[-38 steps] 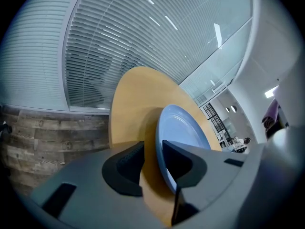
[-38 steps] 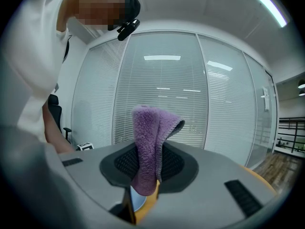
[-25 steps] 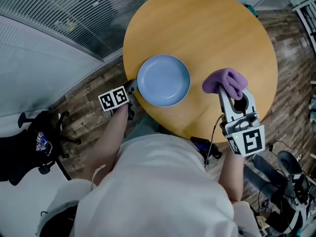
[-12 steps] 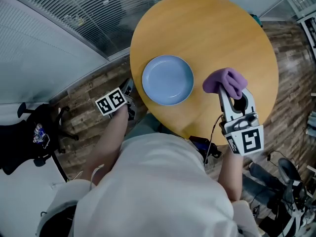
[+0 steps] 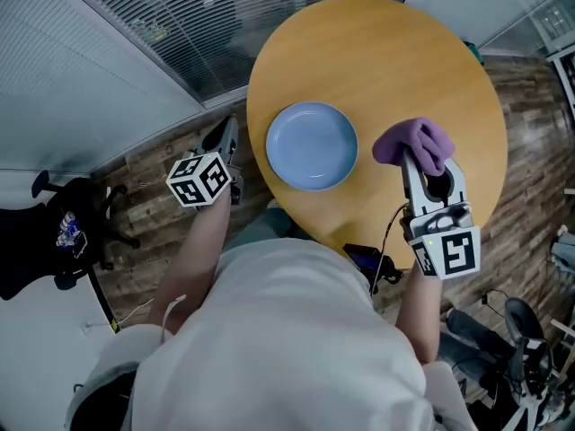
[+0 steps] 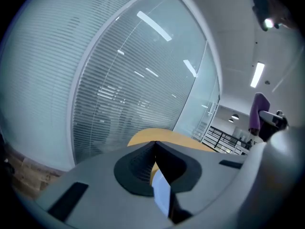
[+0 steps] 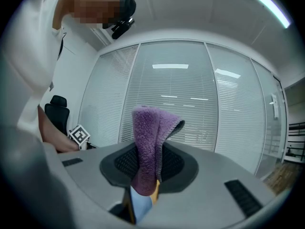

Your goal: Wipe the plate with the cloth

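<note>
A light blue plate (image 5: 311,145) lies on the round wooden table (image 5: 377,52), near its left edge. My right gripper (image 5: 416,156) is shut on a purple cloth (image 5: 413,144), which bunches above the table to the right of the plate. In the right gripper view the cloth (image 7: 149,142) stands up between the jaws, with a sliver of the plate (image 7: 139,205) below. My left gripper (image 5: 227,136) is shut on nothing and hangs off the table's left edge, apart from the plate. Its own view shows the jaw tips meeting at the left gripper (image 6: 153,143).
A glass wall with blinds (image 5: 180,25) runs behind and to the left of the table. A black office chair (image 5: 54,241) stands on the wooden floor at the left. A black device with cables (image 5: 368,260) lies under the table's near edge. More equipment (image 5: 521,330) sits at bottom right.
My left gripper has drawn back from the plate's left rim and turned to point up along the table's edge. The right gripper and cloth have stayed put.
</note>
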A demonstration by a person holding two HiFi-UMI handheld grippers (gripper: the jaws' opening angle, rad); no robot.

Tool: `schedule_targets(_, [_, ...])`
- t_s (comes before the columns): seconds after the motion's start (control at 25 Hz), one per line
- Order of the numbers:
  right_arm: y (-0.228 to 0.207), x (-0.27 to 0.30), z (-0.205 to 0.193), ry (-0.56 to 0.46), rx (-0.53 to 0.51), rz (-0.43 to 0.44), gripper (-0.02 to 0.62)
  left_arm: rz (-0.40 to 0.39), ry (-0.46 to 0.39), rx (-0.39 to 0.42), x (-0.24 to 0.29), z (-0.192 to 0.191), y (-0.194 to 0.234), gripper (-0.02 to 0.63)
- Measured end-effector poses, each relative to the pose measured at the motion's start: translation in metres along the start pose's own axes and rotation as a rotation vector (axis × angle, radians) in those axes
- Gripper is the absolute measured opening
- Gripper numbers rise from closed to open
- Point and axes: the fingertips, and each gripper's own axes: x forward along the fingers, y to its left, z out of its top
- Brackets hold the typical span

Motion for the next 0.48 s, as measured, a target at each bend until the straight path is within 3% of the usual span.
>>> schedule_targets(0.28, [-0.014, 0.004, 0.015, -0.063, 0.021, -0.052, 0.089, 0.000, -0.128, 0.265, -0.018, 0.067, -0.032, 0.014])
schedule_targets(0.48, [-0.024, 0.013, 0.025, -0.100, 0.031, -0.081, 0.089, -0.013, -0.174, 0.297, -0.026, 0.092, -0.048, 0.012])
